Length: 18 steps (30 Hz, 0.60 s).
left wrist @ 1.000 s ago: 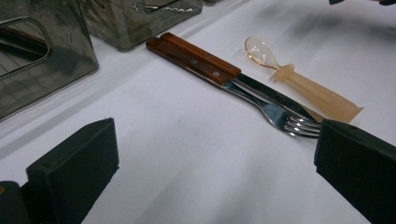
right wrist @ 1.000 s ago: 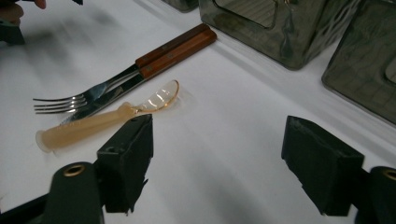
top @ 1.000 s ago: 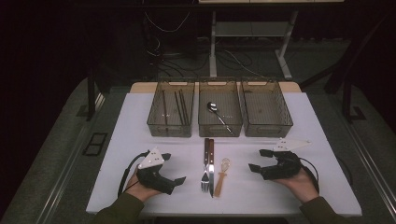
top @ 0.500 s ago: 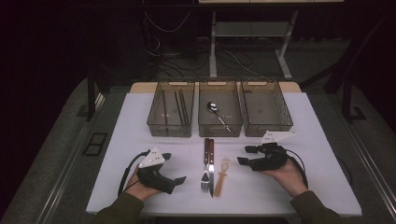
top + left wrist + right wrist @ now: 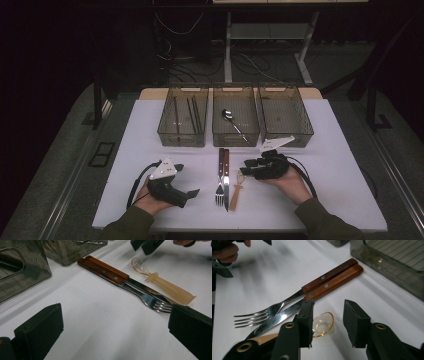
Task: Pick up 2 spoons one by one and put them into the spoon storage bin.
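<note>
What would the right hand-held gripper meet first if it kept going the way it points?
Probably the clear amber spoon bowl, lying just ahead between the closing jaws of the right hand-held gripper, untouched. The knife lies beyond.

A white table (image 5: 330, 165) carries three clear bins along its far side — left (image 5: 183, 122), middle (image 5: 235, 122), right (image 5: 285, 117) — and, nearer the front, a wooden-handled fork (image 5: 220, 175) and knife (image 5: 226, 176) touching side by side, a translucent plastic spoon (image 5: 236, 187) just beside them.

Right gripper (image 5: 243, 169) sits at the bowl end of the plastic spoon (image 5: 235, 188), jaws just been closing. Fork (image 5: 220, 175) and knife (image 5: 226, 176) lie just left. Left gripper (image 5: 187, 194) rests on table (image 5: 330, 165).
</note>
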Available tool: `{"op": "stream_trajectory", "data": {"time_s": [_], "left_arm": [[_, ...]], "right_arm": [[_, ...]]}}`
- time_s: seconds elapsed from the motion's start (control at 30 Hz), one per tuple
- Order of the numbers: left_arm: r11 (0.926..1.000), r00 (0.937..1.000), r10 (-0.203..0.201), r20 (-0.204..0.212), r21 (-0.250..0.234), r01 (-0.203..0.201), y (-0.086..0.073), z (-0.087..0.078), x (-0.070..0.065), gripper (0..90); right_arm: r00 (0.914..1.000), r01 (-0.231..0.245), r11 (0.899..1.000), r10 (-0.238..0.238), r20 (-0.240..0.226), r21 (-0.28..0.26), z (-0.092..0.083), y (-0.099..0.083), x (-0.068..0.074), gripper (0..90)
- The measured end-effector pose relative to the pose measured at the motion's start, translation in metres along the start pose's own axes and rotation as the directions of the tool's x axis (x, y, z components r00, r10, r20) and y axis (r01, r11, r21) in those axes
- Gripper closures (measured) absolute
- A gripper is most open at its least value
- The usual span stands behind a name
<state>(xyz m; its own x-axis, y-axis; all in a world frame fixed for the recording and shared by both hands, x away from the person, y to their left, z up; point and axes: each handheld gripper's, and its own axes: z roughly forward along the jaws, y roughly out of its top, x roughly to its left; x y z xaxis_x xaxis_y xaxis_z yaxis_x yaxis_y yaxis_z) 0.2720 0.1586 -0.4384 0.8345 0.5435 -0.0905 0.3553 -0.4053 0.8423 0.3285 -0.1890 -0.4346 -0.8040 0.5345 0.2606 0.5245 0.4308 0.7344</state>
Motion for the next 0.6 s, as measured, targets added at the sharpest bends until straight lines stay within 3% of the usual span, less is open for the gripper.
{"op": "stream_trajectory", "data": {"time_s": [0.27, 0.6], "left_arm": [[1.0, 1.0, 0.003, 0.004, -0.005, -0.003, 0.0, -0.001, 0.0, 0.0], [1.0, 1.0, 0.006, 0.008, -0.007, -0.006, 0.0, -0.001, 0.0, 0.0]], "right_arm": [[0.9999, -0.003, 0.999, 0.004, -0.015, 0.049, 0.019, -0.002, -0.002, 67.0], [0.9999, 0.002, 0.997, -0.001, -0.015, 0.08, 0.021, -0.005, -0.003, 71.3]]}}
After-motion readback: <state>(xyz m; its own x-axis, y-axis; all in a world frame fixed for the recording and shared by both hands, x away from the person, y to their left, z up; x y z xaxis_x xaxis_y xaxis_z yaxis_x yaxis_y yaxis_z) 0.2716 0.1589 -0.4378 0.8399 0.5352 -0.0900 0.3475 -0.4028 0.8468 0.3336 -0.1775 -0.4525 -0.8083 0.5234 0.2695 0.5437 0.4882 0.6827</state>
